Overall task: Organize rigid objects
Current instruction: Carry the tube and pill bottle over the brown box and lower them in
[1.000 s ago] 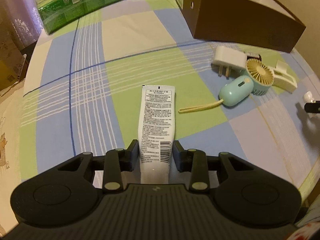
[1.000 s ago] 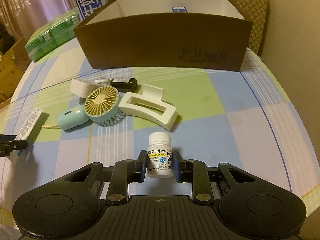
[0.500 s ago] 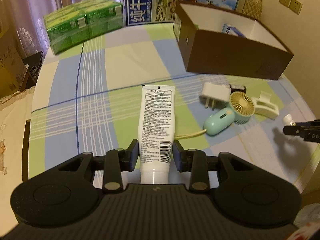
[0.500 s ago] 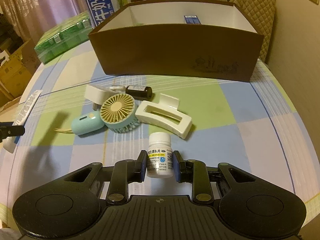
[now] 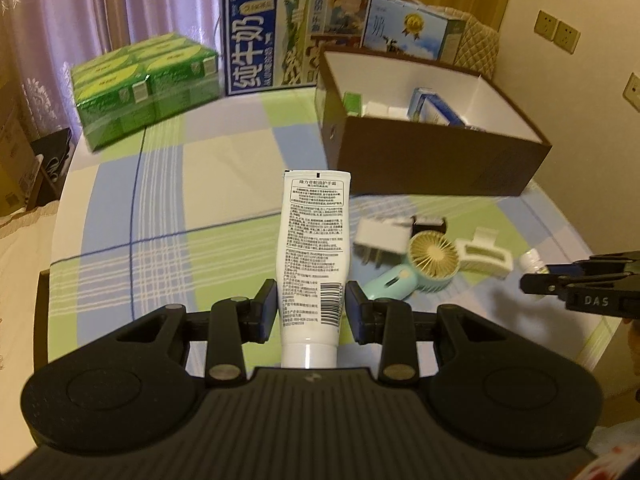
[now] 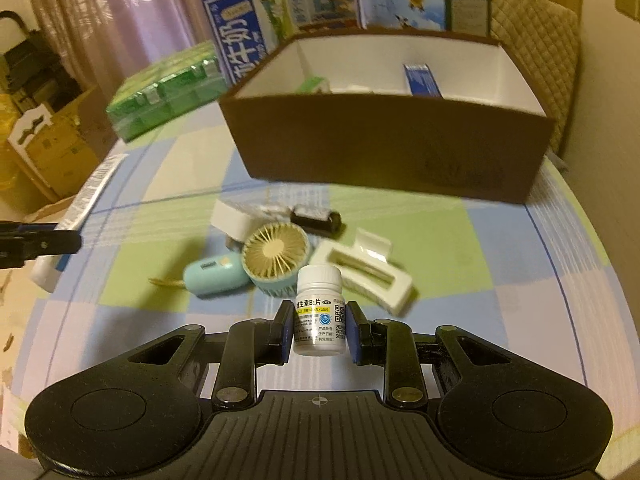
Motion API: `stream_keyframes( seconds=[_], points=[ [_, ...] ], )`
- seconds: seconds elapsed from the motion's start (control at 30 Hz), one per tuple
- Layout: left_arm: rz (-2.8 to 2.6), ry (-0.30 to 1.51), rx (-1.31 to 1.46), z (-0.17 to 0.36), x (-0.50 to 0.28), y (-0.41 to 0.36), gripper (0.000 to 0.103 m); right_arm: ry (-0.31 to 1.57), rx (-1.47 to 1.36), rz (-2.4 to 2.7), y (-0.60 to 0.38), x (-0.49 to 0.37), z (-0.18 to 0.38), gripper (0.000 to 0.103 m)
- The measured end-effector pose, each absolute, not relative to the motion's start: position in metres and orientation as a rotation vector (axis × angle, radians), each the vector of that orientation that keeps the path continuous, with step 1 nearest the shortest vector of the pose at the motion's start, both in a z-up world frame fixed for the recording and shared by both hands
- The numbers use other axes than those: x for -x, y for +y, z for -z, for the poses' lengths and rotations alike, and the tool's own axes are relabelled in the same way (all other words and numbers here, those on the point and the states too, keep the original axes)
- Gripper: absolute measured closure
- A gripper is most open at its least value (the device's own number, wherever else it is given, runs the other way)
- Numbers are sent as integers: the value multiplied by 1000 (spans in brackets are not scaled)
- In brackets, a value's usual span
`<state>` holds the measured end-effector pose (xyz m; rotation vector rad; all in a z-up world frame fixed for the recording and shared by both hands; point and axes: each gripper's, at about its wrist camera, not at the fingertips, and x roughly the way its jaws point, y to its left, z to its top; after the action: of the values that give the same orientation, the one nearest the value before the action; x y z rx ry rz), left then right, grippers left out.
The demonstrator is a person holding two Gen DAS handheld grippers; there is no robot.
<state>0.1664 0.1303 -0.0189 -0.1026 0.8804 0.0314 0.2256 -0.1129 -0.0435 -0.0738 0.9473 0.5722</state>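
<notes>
I have the white tube (image 5: 314, 256) clamped near its cap end in my left tongs (image 5: 311, 312), pointing forward above the checked counter (image 5: 168, 184). My right tongs (image 6: 319, 328) are closed on a small white pill bottle (image 6: 319, 312), upright, cap up, held clear of the cloth. Ahead of both sits the brown box (image 6: 384, 148), open-topped with a white inside; a blue packet (image 6: 421, 80) leans in it. On the counter between tongs and box lies a loose cluster: a teal hand fan (image 6: 256, 266), a white hair clip (image 6: 366, 276) just beside it, a white plug (image 5: 380, 234), a small dark bottle (image 6: 318, 220). Behind the box stand a blue milk carton (image 5: 276, 36) and green packs (image 5: 144, 84).
</notes>
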Motion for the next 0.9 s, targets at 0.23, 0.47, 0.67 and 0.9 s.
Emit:
stream_keyframes(
  seconds=[0.23,0.47,0.67,0.9],
  points=[
    [-21,852,110,3,-195,99,72,896,83,-659,-116,-257,23,79],
    [10,811,97,-12,-245,59,72,838,65,-687,-132,-305,2,79],
    [25,774,90,-24,-301,35,72,781,60,-708,-142,-352,-15,79],
    [31,747,65,-35,-366,15,72,735,55,-716,-139,-403,-29,79]
  ],
)
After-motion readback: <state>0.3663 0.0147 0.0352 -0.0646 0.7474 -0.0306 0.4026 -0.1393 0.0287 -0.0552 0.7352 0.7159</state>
